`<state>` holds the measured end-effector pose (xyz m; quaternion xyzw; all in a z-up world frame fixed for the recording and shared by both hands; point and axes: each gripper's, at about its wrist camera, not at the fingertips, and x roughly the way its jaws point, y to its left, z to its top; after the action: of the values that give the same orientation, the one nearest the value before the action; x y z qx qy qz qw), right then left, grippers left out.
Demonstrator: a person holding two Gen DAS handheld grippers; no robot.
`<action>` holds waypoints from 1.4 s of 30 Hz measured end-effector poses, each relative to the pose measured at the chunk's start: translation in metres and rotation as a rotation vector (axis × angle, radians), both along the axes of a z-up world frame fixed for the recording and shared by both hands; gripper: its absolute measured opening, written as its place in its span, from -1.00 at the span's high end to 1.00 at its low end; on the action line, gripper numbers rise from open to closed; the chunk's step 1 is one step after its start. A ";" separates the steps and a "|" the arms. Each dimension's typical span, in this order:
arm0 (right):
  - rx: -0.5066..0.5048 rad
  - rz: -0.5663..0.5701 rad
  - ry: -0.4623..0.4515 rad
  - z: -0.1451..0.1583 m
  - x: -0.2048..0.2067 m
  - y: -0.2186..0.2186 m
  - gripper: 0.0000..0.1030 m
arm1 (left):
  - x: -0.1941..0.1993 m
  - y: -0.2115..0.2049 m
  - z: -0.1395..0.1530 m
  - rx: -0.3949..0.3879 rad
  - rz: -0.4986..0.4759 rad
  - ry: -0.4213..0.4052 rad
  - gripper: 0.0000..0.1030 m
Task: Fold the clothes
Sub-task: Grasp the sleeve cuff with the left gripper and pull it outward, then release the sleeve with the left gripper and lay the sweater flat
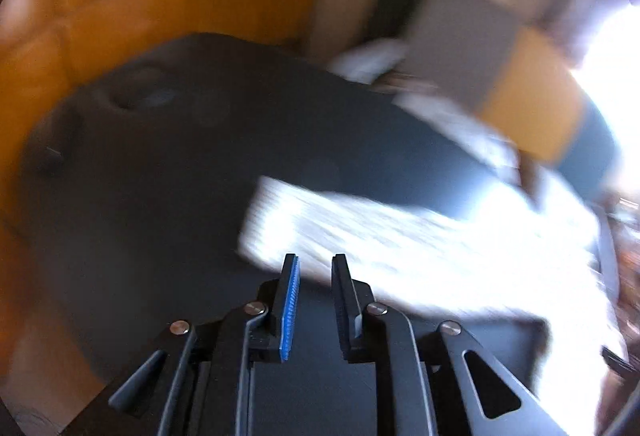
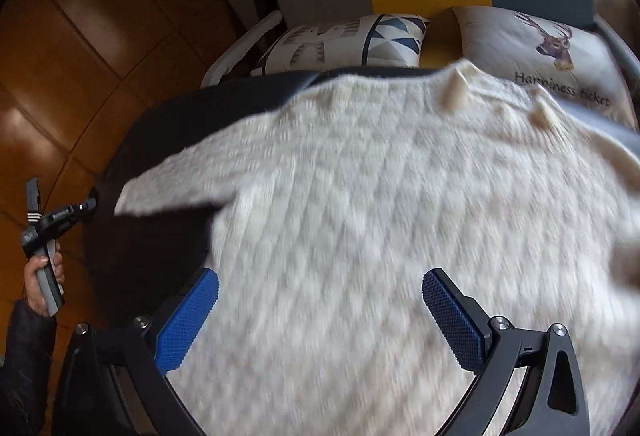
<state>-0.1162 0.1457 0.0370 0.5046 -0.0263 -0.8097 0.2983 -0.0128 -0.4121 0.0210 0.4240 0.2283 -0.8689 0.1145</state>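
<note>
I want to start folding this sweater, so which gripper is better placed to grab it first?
Probably the right gripper: it is open directly over the cream sweater. The left gripper is nearly closed, only at the sleeve edge.

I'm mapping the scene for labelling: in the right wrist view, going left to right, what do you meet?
Hand holding the left gripper → sweater sleeve → patterned cushion → deer cushion.
</note>
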 end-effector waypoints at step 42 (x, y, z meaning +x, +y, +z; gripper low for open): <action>0.202 -0.127 0.029 -0.057 0.139 0.104 -1.00 | 0.033 0.277 -0.033 0.073 -0.505 -0.088 0.71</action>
<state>0.0227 0.2499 -0.0198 0.5176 0.0278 -0.8328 0.1945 0.0204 -0.1352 -0.0121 0.5090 0.1414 -0.8417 -0.1115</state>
